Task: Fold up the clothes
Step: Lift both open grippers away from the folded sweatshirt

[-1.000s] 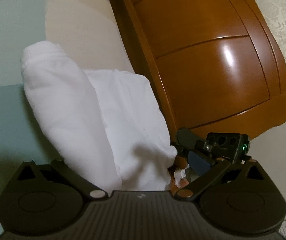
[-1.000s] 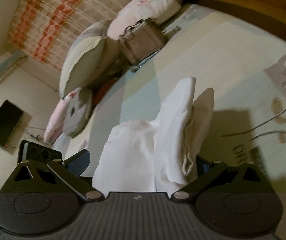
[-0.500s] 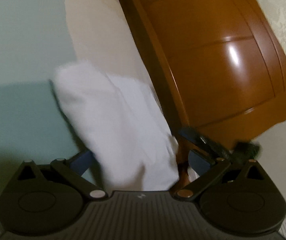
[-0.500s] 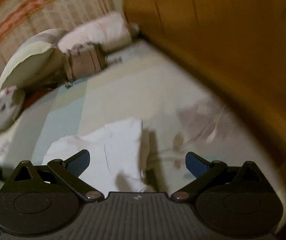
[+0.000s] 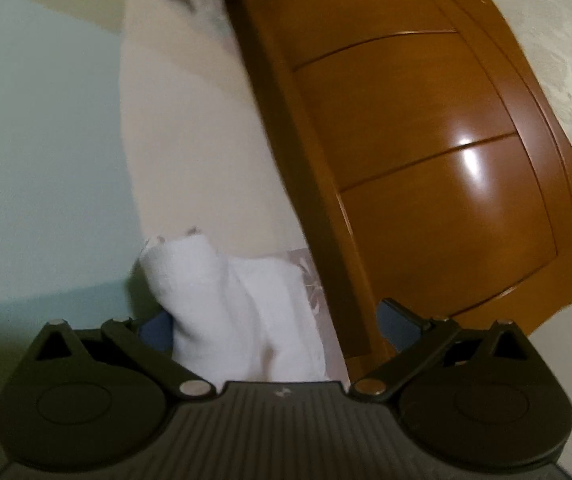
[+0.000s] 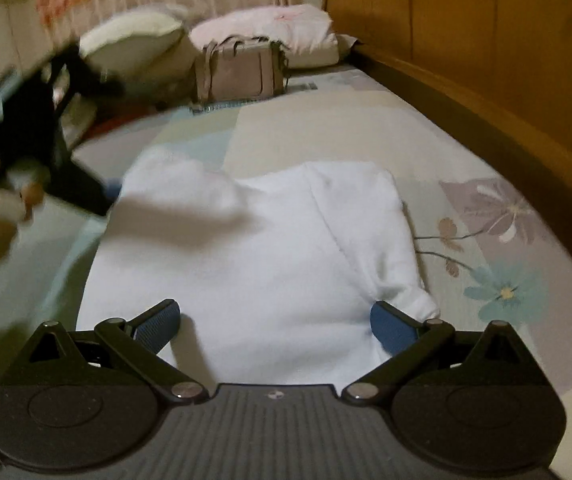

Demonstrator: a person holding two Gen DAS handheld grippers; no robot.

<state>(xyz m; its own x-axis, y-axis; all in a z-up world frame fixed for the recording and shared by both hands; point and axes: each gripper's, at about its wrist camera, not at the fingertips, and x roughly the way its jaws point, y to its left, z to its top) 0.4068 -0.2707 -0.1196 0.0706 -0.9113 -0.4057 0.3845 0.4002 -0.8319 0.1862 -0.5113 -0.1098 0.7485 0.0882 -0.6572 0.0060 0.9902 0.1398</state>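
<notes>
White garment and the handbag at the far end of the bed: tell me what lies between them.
Right wrist view: only bare patterned bedsheet separates the white garment from the handbag; nothing rests on that stretch.

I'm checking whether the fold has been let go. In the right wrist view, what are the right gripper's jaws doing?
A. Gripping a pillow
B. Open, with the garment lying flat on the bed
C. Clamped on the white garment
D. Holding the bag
B: the right gripper has its jaws spread wide, and the white garment lies flat on the bed, unpinched.
</notes>
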